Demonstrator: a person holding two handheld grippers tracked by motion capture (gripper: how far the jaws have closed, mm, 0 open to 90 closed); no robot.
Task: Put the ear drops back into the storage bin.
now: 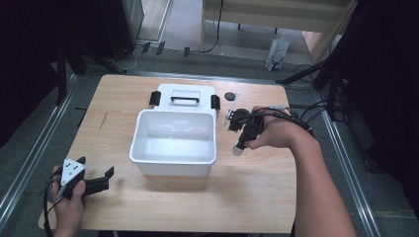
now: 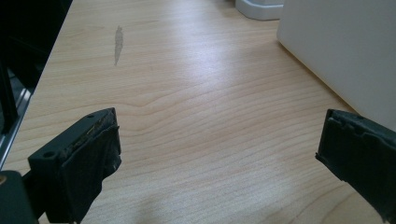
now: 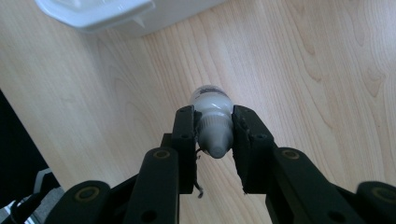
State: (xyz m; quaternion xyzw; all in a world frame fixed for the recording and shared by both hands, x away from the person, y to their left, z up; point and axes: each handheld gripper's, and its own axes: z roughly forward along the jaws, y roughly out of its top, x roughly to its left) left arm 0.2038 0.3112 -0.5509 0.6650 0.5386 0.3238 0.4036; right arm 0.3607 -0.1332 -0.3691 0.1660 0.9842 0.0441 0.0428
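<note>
Gripping a small white plastic dropper bottle (image 1: 238,147) beside the open white plastic bin (image 1: 173,163), the right gripper (image 1: 243,139) hovers above the table. Left gripper (image 2: 219,154) jaws gape wide, empty. Right view: jaws pinch the bottle's narrow neck (image 3: 213,128); likely light, slippery.

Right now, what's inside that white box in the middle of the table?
The white box looks empty in the high view: bare white floor and walls. Its near wall hides a strip of floor just behind it. Its lid lies on the table behind it.
</note>
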